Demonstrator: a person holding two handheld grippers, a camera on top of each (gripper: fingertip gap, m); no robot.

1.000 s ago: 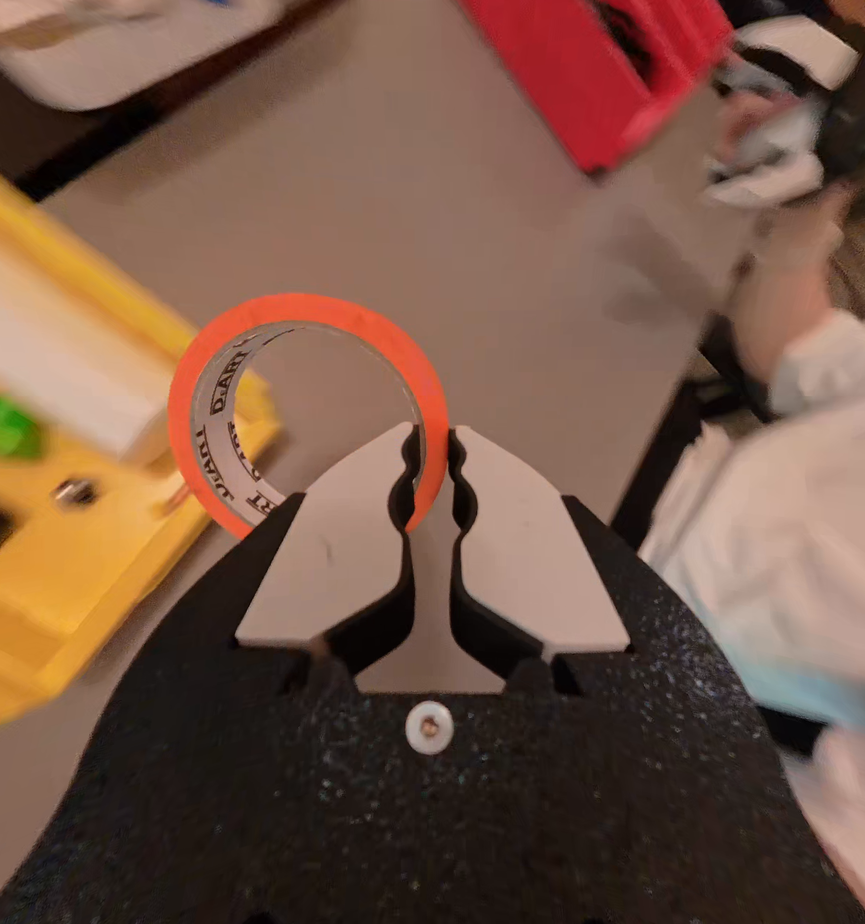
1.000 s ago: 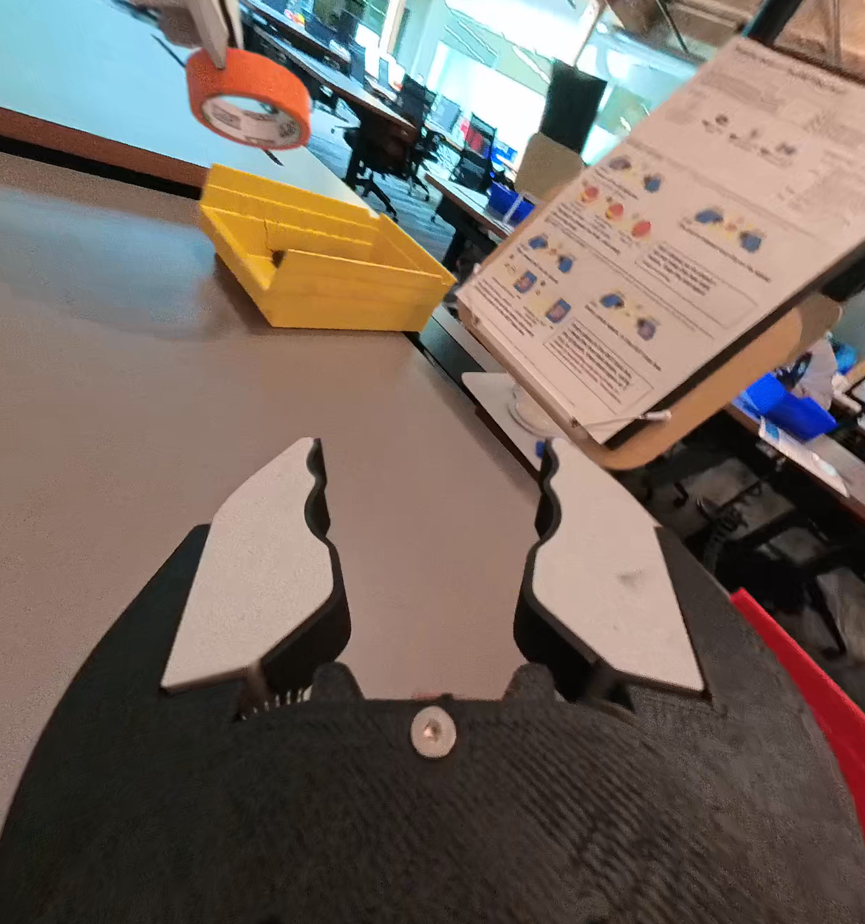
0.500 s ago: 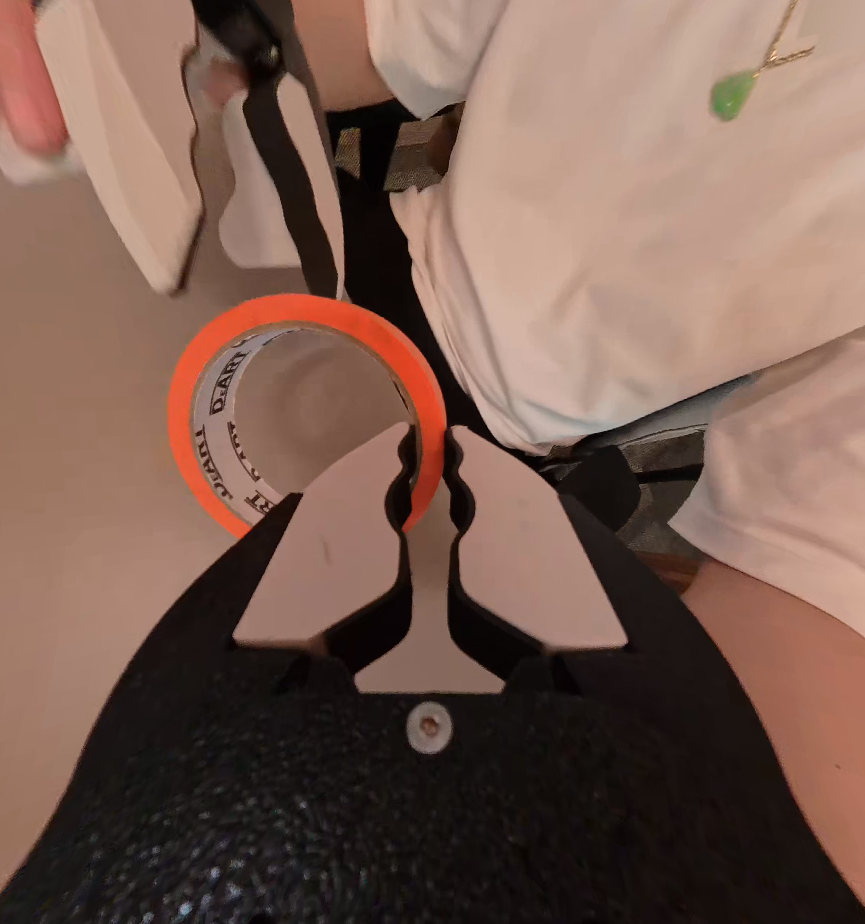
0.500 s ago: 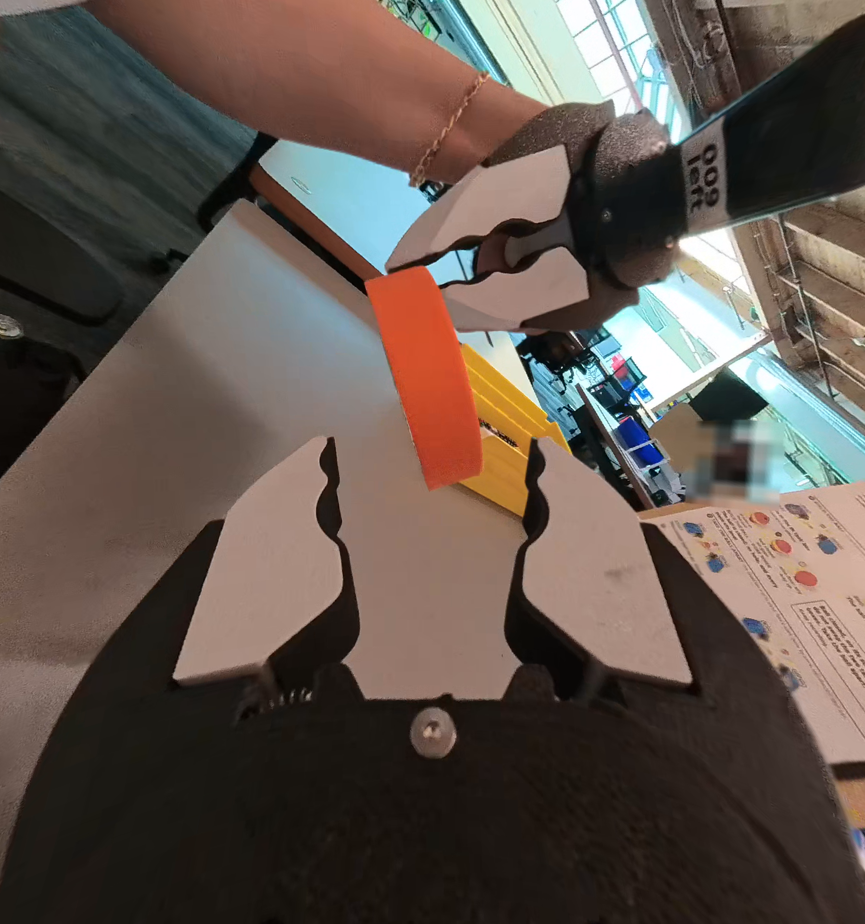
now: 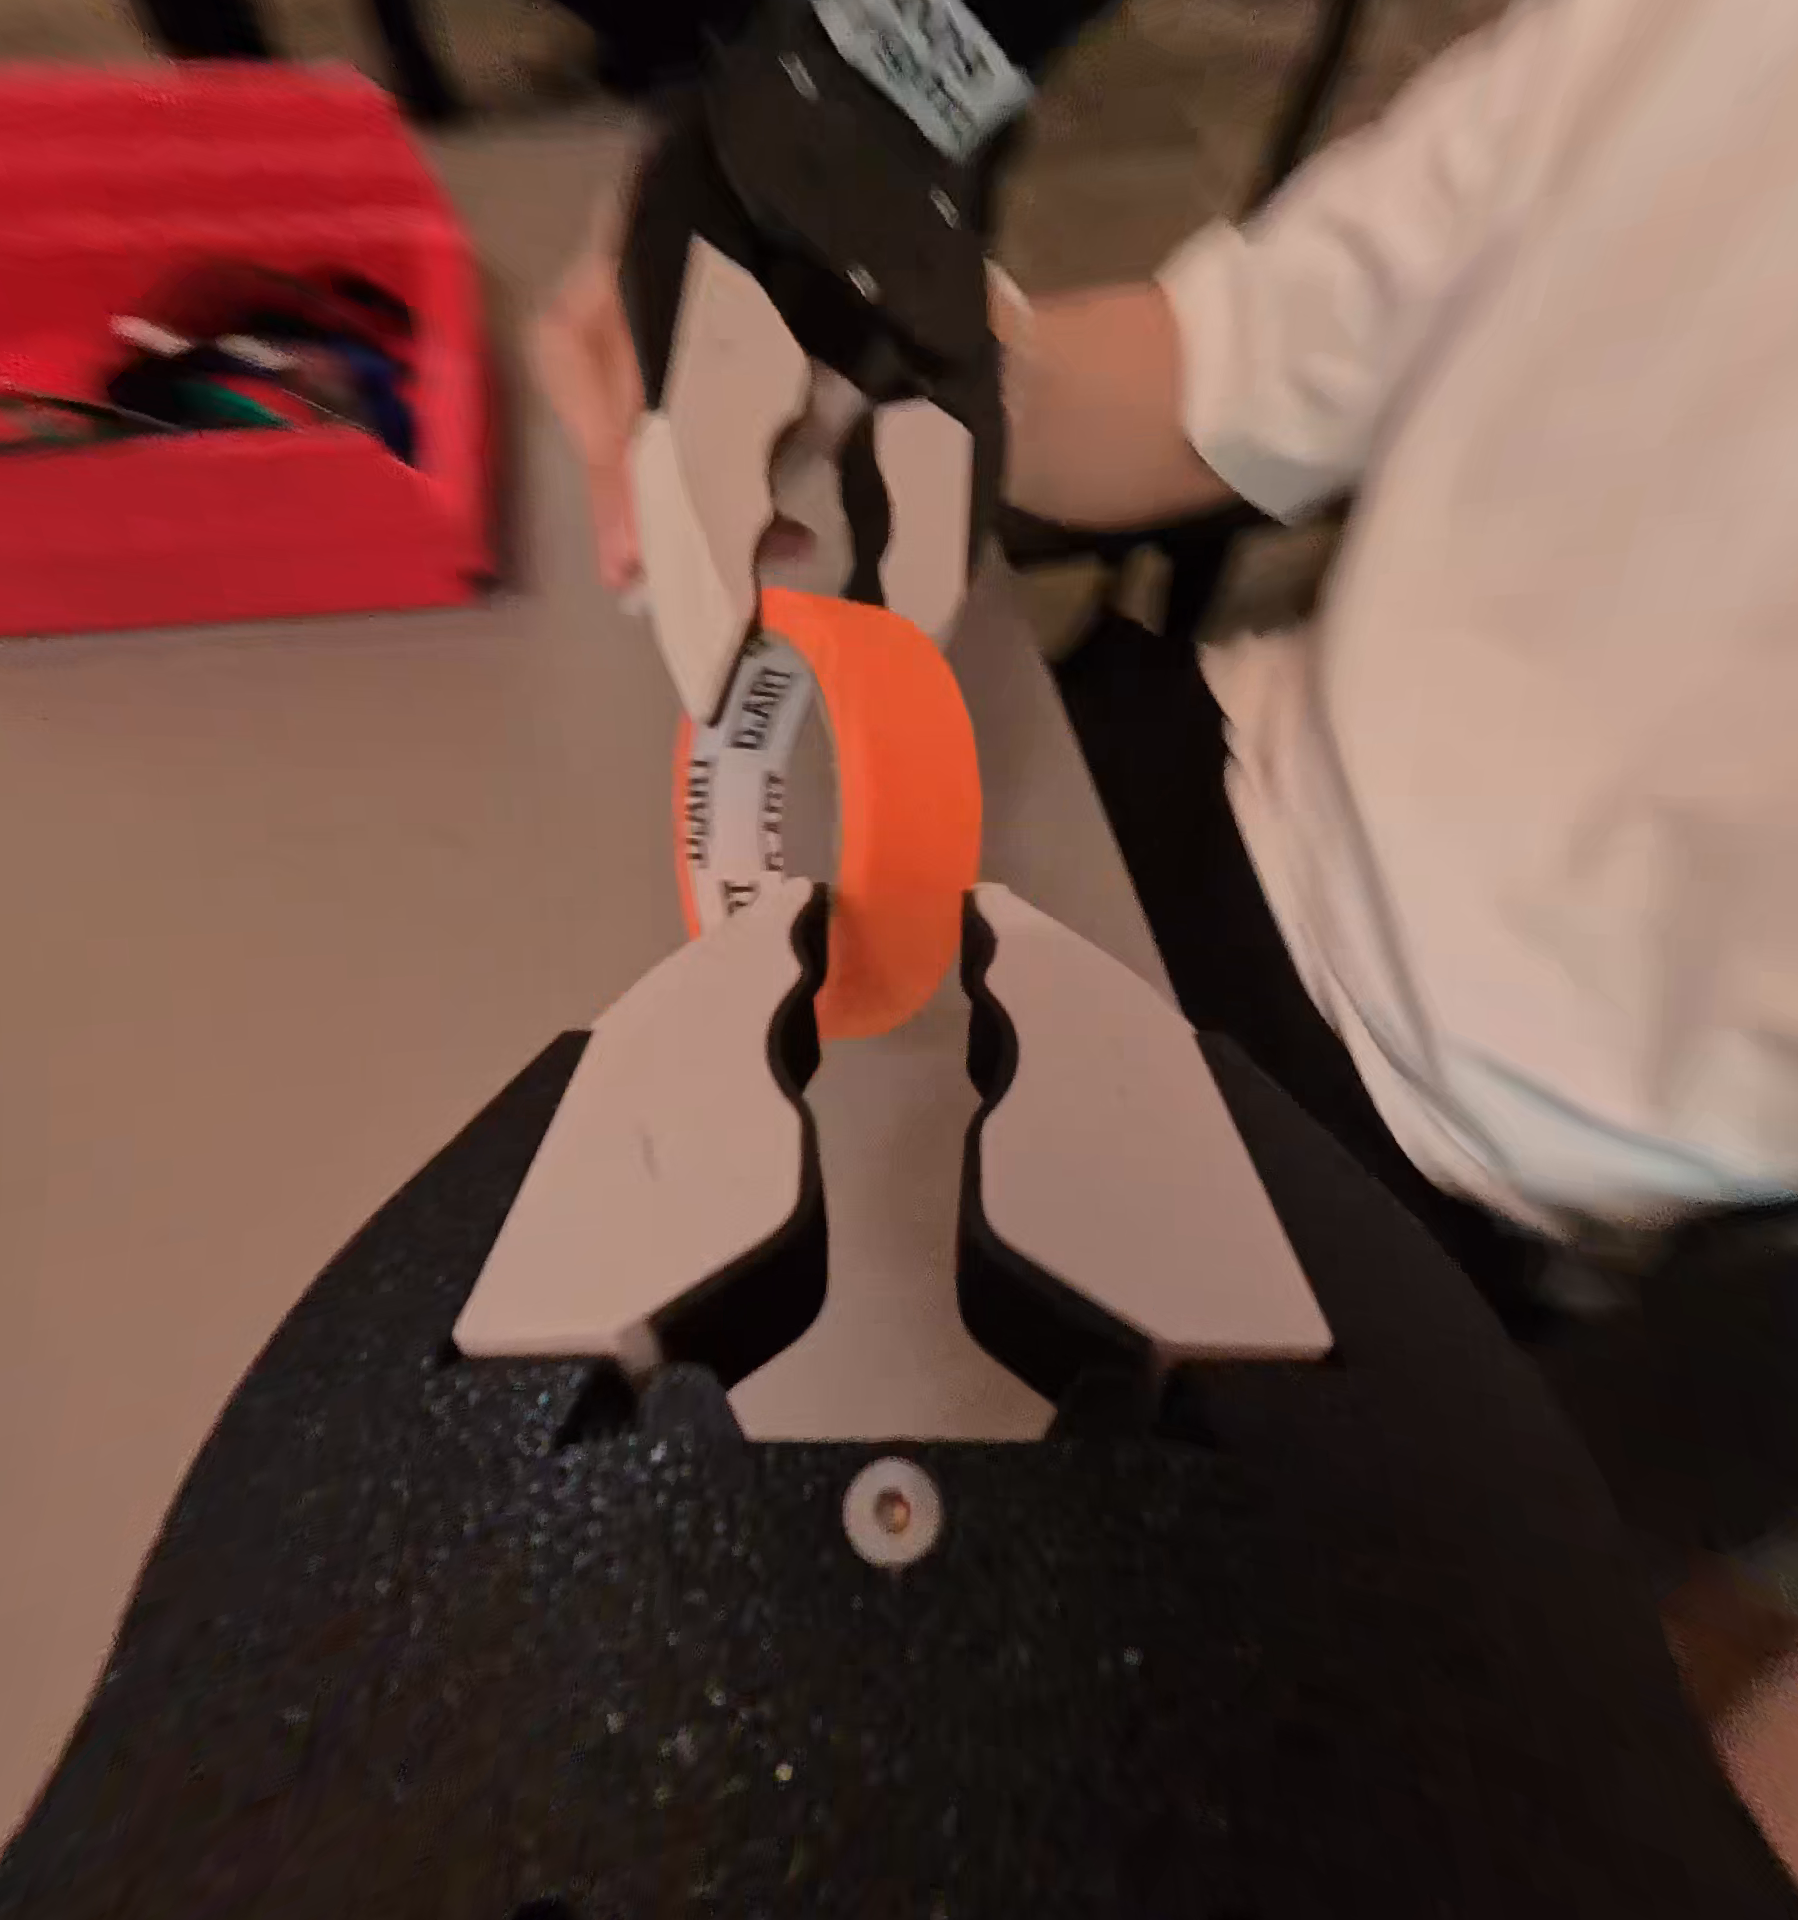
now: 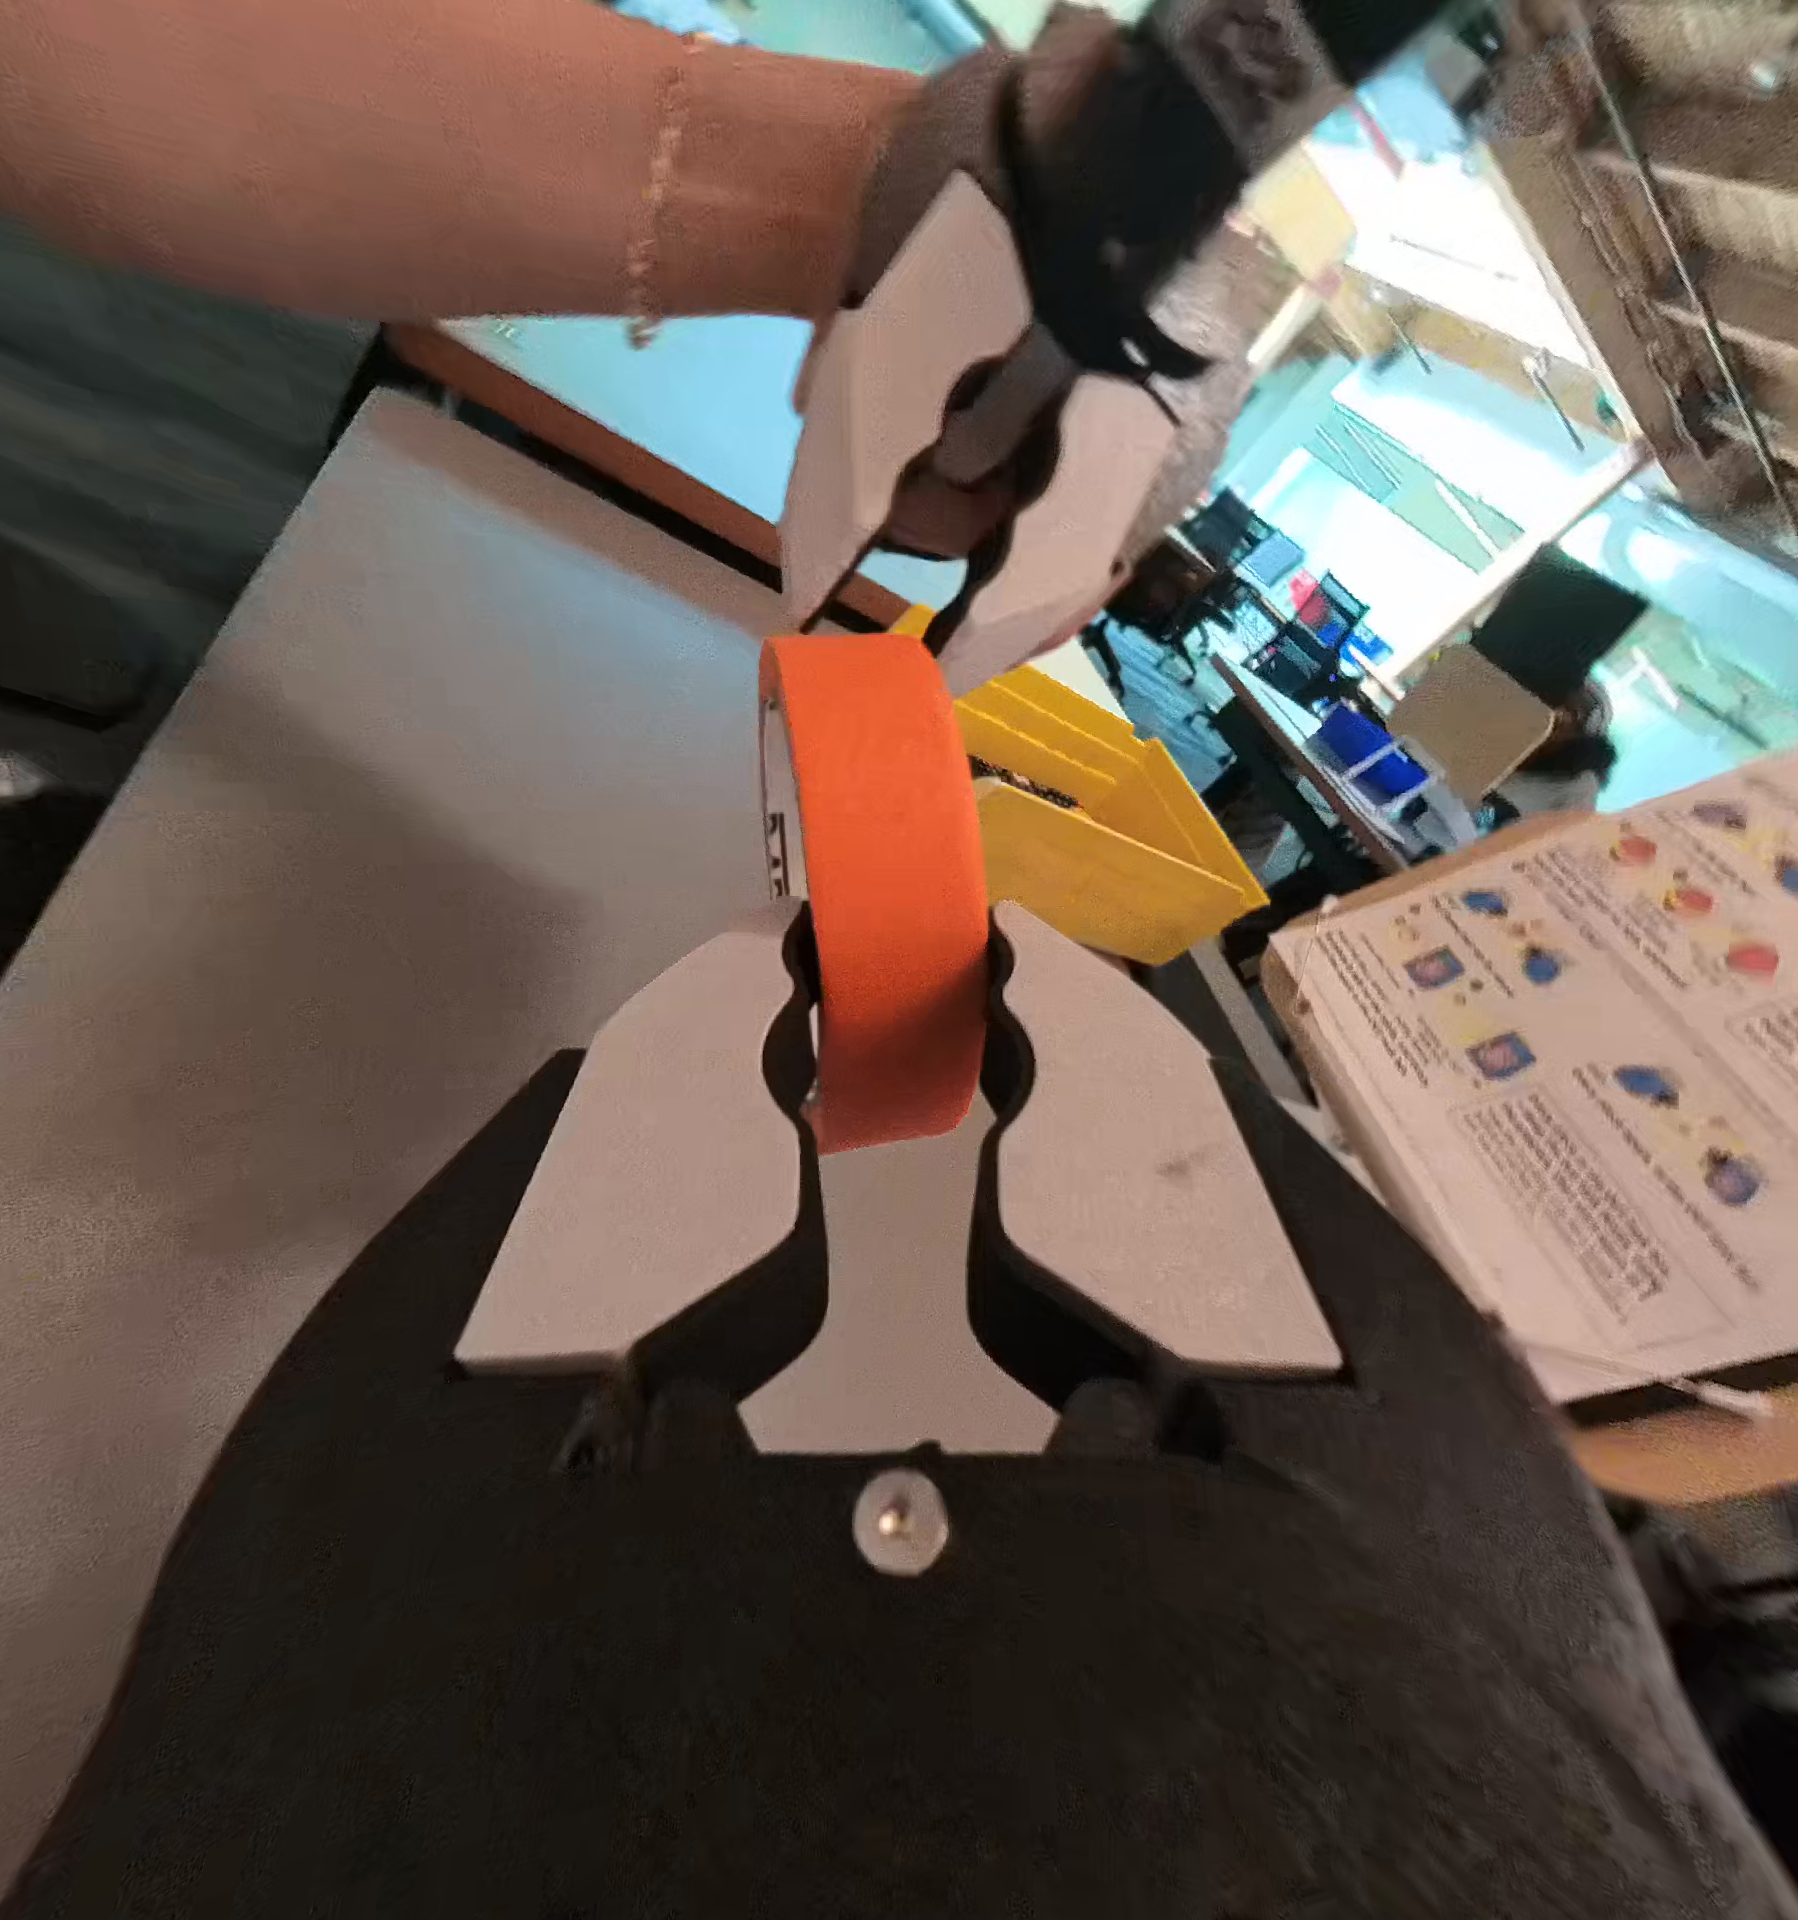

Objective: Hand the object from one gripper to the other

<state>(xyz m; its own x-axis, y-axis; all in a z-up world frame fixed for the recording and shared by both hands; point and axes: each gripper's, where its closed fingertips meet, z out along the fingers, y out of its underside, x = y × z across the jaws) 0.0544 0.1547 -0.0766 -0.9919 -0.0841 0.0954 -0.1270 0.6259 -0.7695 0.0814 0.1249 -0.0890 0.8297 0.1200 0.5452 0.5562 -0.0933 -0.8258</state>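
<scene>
Now both tongs sit on the tape (image 6: 890, 894): right tongs (image 6: 900, 940) clamp it; left tongs (image 5: 890, 914), jaws slackened, must withdraw.

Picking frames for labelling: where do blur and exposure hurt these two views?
Left wrist view: dim and warm; red bin and right tool motion-smeared, tape slightly soft, left tool sharper. Right wrist view: tape and right tool crisp, arm smeared, windows blown out.
</scene>
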